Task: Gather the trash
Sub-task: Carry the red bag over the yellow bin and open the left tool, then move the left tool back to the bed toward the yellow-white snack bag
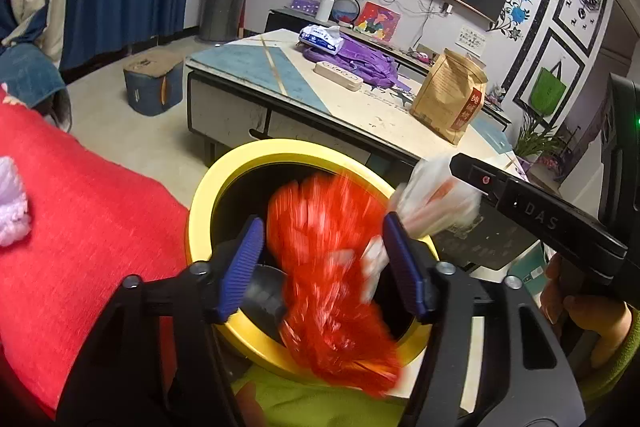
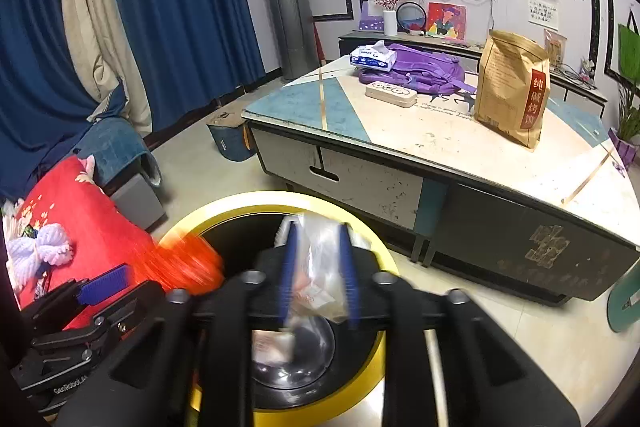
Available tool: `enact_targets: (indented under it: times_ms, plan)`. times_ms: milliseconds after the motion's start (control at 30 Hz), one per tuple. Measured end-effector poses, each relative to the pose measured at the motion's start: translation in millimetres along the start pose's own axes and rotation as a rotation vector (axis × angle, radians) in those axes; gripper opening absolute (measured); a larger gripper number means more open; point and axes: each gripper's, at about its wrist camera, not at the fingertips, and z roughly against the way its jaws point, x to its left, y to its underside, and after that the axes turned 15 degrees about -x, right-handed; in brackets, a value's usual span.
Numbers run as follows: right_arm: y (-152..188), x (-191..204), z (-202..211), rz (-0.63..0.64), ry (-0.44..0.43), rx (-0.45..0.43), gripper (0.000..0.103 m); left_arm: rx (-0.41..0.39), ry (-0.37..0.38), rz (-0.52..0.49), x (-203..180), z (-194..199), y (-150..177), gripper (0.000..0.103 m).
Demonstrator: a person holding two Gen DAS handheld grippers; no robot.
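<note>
Right wrist, low table (image 2: 460, 143), blue curtain (image 2: 180, 7)

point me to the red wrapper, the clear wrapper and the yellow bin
red wrapper (image 1: 320, 251): left wrist view, on its blurred crinkled middle.
clear wrapper (image 2: 318, 267): right wrist view, on the film between the blue pads.
yellow bin (image 1: 208, 195): left wrist view, on the left of its rim.

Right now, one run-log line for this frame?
left gripper: open, red bag blurred between jaws | right gripper: clear wrapper between jaws | both over yellow bin
</note>
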Motion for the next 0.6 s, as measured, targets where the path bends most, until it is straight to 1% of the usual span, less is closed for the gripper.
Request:
enact_targets:
  times_ms: [33, 67, 133, 167, 233, 267, 367, 467, 600]
  plan:
    - [-0.9, -0.5, 1.1, -0.005, 0.002, -0.007, 0.037, 0.002, -0.008, 0.007, 2.6, 1.5, -0.3, 0.061]
    - [-2.4, -0.6, 2.3, -0.006, 0.003, -0.014, 0.039, 0.002, -0.012, 0.010, 2.7, 4.1, -0.3, 0.065]
    - [-4.2, -1.7, 4.1, -0.009, 0.006, -0.025, 0.041, 0.001, -0.015, 0.025, 4.1, 7.7, -0.8, 0.077]
    - [-5.3, -2.0, 5.3, -0.012, 0.007, -0.030, 0.043, -0.002, -0.013, 0.033, 5.0, 9.9, -1.0, 0.079]
    - [-6.9, -1.6, 7.9, -0.013, 0.008, -0.040, 0.044, -0.013, -0.019, 0.038, 6.1, 15.9, -1.3, 0.089]
    - [-7.6, -1.0, 9.1, -0.012, 0.005, -0.046, 0.046, -0.017, -0.020, 0.040, 6.3, 19.0, -1.8, 0.091]
    - [-9.8, 3.6, 16.4, -0.012, -0.008, -0.076, 0.050, -0.024, -0.033, 0.056, 10.2, 27.7, -2.2, 0.092]
    - [-13.4, 9.8, 25.5, -0.015, -0.029, -0.107, 0.053, -0.044, -0.064, 0.072, 15.9, 39.2, -7.2, 0.092]
    - [-18.9, 21.4, 39.8, -0.023, -0.074, -0.151, 0.058, -0.104, -0.116, 0.059, 20.7, 62.5, -18.6, 0.092]
